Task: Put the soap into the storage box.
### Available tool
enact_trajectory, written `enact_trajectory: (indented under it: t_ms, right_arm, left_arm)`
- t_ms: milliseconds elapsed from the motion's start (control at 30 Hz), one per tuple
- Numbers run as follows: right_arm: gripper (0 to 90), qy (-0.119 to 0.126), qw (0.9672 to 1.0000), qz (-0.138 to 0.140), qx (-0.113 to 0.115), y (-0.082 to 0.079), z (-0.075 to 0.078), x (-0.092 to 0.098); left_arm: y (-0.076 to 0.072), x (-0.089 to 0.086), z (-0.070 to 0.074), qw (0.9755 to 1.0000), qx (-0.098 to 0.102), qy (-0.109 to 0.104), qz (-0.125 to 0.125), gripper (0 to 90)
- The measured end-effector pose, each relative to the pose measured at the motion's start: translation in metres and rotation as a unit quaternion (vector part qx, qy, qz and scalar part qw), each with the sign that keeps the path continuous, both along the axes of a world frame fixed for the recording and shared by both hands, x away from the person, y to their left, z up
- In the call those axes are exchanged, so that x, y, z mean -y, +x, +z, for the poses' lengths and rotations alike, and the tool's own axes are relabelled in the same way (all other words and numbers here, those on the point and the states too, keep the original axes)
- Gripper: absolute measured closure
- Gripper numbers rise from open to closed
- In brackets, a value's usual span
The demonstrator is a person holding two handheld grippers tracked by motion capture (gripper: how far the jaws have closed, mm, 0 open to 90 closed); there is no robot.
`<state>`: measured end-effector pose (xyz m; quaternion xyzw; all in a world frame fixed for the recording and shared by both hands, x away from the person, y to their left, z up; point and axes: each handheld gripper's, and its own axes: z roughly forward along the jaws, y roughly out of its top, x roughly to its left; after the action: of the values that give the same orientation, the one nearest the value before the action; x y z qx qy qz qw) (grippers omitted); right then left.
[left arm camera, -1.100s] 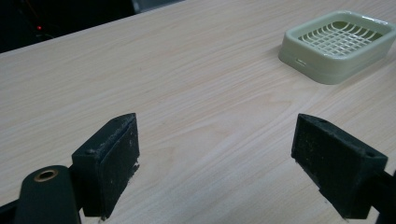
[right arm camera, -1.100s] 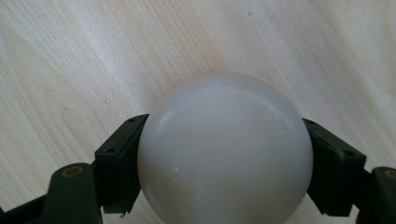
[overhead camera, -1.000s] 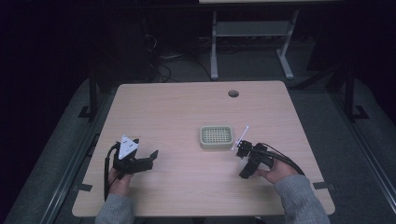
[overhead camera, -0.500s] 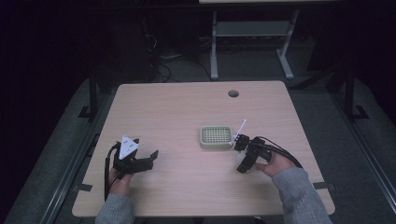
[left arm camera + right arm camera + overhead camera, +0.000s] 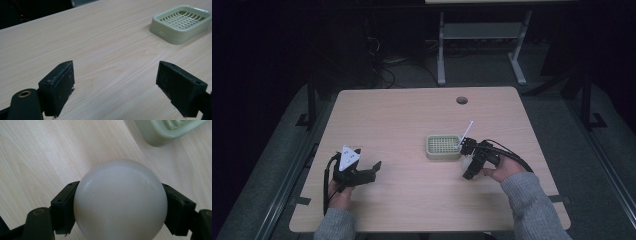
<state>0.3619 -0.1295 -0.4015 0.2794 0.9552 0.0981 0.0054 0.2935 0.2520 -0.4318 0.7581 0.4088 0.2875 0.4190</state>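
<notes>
High view: we see a pale green basket [image 5: 443, 147] on the table [image 5: 402, 115], its slotted floor bare, with our right gripper [image 5: 469, 156] just beside its right edge and a thin white stick slanting above it. Our right gripper view shows a smooth white ball [image 5: 120, 200] clamped between the jaws, above the wood near the basket's corner. Our left gripper [image 5: 122, 90] sits well apart at the left, jaws spread wide and holding nothing.
</notes>
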Motion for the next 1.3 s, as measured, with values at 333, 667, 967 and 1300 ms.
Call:
enact_trajectory:
  t_ms: [333, 667, 967, 1300]
  right_arm:
    - [23.4, 0.006, 1.0000, 0.005, 0.000, 0.007, 0.006, -0.002]
    - [23.4, 0.014, 0.9999, 0.006, -0.001, 0.012, 0.009, -0.004]
    - [23.4, 0.016, 0.9998, 0.007, -0.003, 0.016, 0.013, -0.005]
    - [23.4, 0.016, 0.9998, 0.006, -0.007, 0.024, 0.019, -0.009]
  left_arm:
    - [0.000, 0.000, 0.000, 1.0000, 0.001, 0.000, -0.001, 14.8]
    - [0.000, -0.001, 0.001, 1.0000, 0.001, 0.001, -0.001, 14.8]
    - [0.000, -0.001, 0.001, 1.0000, 0.001, 0.002, -0.002, 14.8]
    - [-0.001, -0.001, 0.001, 1.0000, 0.001, 0.001, -0.001, 14.8]
